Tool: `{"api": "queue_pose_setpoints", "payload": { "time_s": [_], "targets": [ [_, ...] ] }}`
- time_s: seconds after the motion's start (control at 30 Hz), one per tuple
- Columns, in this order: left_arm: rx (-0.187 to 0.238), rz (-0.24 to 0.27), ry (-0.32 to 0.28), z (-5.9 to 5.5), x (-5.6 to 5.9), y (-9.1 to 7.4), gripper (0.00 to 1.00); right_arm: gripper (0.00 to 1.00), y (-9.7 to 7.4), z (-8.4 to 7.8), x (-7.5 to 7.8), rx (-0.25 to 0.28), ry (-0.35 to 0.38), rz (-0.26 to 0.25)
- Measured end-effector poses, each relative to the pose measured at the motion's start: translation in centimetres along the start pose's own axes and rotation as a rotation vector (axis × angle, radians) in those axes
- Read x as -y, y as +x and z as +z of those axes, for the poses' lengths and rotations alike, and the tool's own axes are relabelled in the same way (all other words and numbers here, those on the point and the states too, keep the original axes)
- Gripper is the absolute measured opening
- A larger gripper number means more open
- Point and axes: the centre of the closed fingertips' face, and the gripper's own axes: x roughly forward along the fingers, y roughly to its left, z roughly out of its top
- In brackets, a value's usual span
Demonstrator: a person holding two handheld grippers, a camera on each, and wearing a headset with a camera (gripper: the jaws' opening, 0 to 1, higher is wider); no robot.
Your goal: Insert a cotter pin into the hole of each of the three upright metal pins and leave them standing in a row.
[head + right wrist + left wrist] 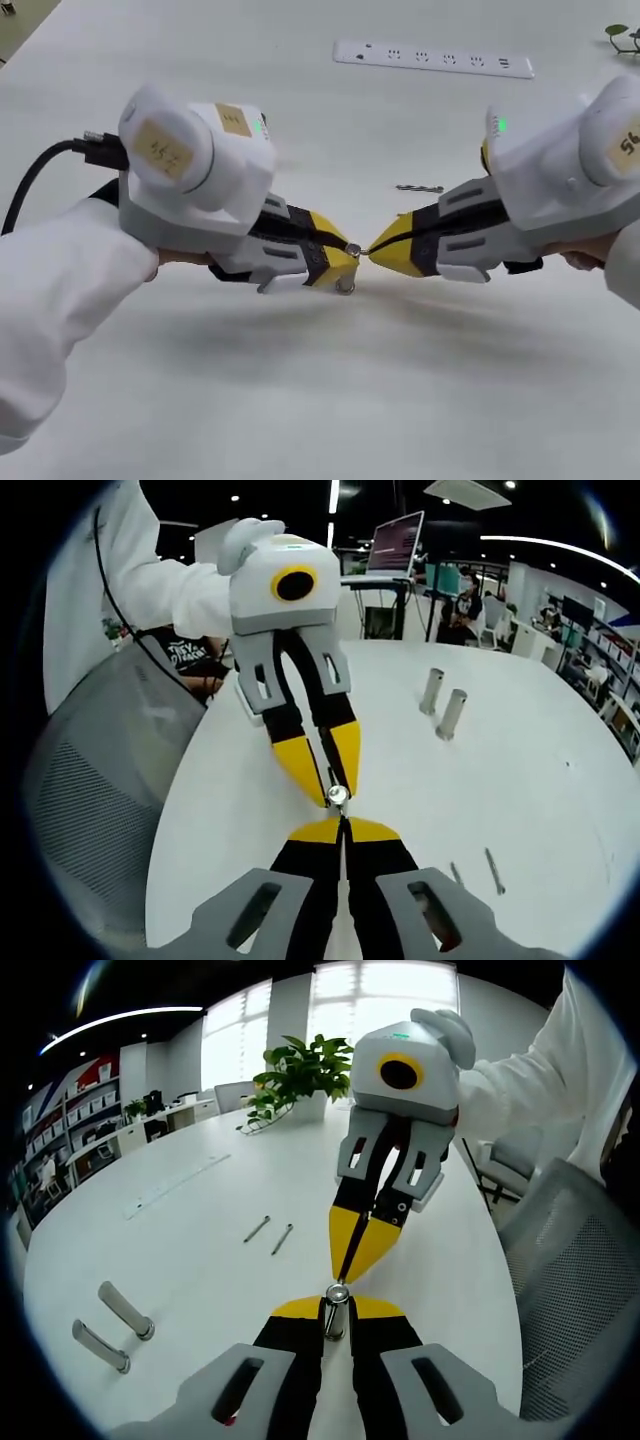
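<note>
Essentially everything turns on the tip-to-tip meeting at the middle of the table point(300, 400). The left gripper point(345, 262) comes in from the left with its jaws pressed onto a metal pin point(336, 1315). It holds that pin roughly upright, with the lower end at or just above the tabletop; which of the two cannot be told. The right gripper point(378, 250) faces it head-on from the right, jaws squeezed almost together on what looks like a thin cotter pin point(341, 814). The cotter pin's long axis runs level, straight along the right jaws toward the top of the metal pin, so it crosses the upright shaft. Its free end sits right at the metal pin's head, but the pictures are too small to show whether it has entered the hole. Both hands are held low and level, forearms angled inward, and the right hand is the one placed to push. Well apart from this, two other metal pins point(452, 713) stand side by side, and two spare cotter pins point(282, 1239) lie flat between them and the grippers.
</note>
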Motion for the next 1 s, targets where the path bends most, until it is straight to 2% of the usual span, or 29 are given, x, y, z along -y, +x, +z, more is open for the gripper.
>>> {"api": "queue_pose_setpoints", "payload": {
  "time_s": [0.23,0.3,0.5,0.57,0.63,0.73,0.9,1.0],
  "targets": [
    [-0.002,0.001,0.0,0.0,0.0,0.0,0.06,0.0,0.0,0.0,-0.1,-0.009,-0.01,0.001],
    [0.002,0.007,-0.028,0.0,0.0,0.0,0.06,0.0,0.0,0.0,0.0,-0.01,-0.002,-0.002],
    [0.016,0.008,-0.005,0.3,0.0,-0.3,0.07,0.01,-0.2,-0.1,-0.1,-0.016,0.008,-0.006],
    [0.019,0.016,-0.001,0.3,-0.1,-0.5,0.11,0.05,-0.2,-0.1,-0.3,-0.016,0.011,-0.003],
    [0.042,0.031,-0.015,0.6,-0.4,-1.1,0.17,0.05,-0.2,-0.1,-0.4,-0.02,0.016,-0.003],
    [0.057,0.041,-0.018,0.7,-0.5,-1.7,0.27,0.06,-0.1,0.3,-0.6,-0.01,0.031,0.002],
    [0.101,0.057,-0.01,1.0,-0.3,-3.1,0.43,0.11,0.3,0.6,-0.7,-0.012,0.039,-0.002],
    [0.104,0.069,-0.009,0.6,-0.2,-3.9,0.55,0.12,0.6,0.8,-0.6,-0.012,0.039,-0.004]
  ]
}}
